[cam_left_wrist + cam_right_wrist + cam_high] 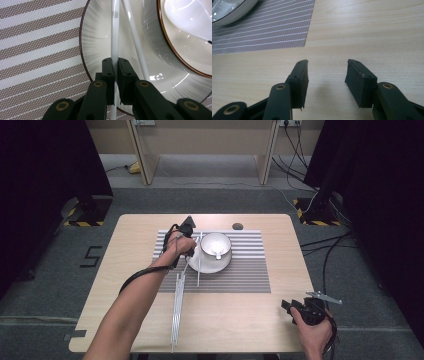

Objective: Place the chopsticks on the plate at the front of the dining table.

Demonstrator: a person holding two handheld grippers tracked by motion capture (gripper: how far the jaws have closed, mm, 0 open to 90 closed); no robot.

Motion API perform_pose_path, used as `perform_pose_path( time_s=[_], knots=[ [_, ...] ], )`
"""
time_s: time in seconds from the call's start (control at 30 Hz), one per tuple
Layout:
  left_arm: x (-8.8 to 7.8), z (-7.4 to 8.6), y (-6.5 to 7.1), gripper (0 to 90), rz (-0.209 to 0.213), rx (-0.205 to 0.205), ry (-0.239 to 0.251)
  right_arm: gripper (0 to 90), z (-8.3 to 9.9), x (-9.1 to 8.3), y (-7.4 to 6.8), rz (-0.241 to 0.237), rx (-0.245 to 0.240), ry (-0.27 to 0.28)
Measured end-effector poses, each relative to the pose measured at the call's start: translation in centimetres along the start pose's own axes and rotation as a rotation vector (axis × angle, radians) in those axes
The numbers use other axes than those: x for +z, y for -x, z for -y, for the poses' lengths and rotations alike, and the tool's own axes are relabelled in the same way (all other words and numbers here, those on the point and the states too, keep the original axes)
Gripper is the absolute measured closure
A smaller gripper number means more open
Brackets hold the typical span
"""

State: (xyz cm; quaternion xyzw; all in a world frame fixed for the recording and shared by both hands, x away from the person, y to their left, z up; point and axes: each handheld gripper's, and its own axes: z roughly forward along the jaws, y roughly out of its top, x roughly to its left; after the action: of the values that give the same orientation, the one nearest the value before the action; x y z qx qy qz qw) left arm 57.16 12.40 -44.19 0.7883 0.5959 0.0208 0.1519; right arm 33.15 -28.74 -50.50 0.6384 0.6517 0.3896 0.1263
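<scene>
White chopstick (pixel 115 37), clamped between the pads of the left tongs (pixel 115 72) and lying across the left rim of the saucer (pixel 96 37); a second chopstick (pixel 135 42) rests just beside it, slanting towards the bowl (pixel 152 32) that stands on the saucer and holds a white spoon (pixel 187 17). In the high view the left tongs (pixel 186 236) sit at the saucer's left edge on the striped placemat (pixel 245 270), with further white sticks (pixel 176 315) lying on the tabletop (pixel 240 320) towards the person. The right tongs (pixel 327 75) stand apart and empty over bare wood near the mat's corner; in the high view they (pixel 290 307) rest well away at the near right. Judged good practice for this step: keep the pads square on the thin shaft so it cannot roll, lift straight off the rim without nudging the neighbouring chopstick or tipping the bowl, and hold the idle right hand clear.
</scene>
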Motion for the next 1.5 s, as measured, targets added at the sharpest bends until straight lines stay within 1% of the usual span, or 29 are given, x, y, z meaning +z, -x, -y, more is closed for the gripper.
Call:
perform_pose_path(
  time_s=[0.07, 0.27, 0.9, 1.2, 1.5],
  knots=[
    [0.1, 0.0, 0.1, 84.3, -0.004, -0.002, 0.014, 52.5, 0.0, 0.0, 0.0, 0.0, 0.0, 0.0],
    [0.2, -0.1, -0.1, 84.2, -0.014, -0.016, 0.032, 52.4, 0.0, 0.0, 0.0, -0.002, 0.004, -0.003],
    [0.7, -0.4, -0.6, 84.0, -0.032, -0.054, 0.058, 52.4, 0.0, 0.0, 0.0, -0.003, 0.002, -0.007],
    [0.9, -0.5, -0.3, 83.0, -0.04, -0.056, 0.087, 52.3, 0.1, 0.1, 0.0, -0.004, -0.002, -0.007],
    [1.1, -0.8, -0.1, 83.3, -0.044, -0.05, 0.094, 52.2, 0.0, 0.0, 0.0, -0.004, 0.0, -0.004]
  ],
)
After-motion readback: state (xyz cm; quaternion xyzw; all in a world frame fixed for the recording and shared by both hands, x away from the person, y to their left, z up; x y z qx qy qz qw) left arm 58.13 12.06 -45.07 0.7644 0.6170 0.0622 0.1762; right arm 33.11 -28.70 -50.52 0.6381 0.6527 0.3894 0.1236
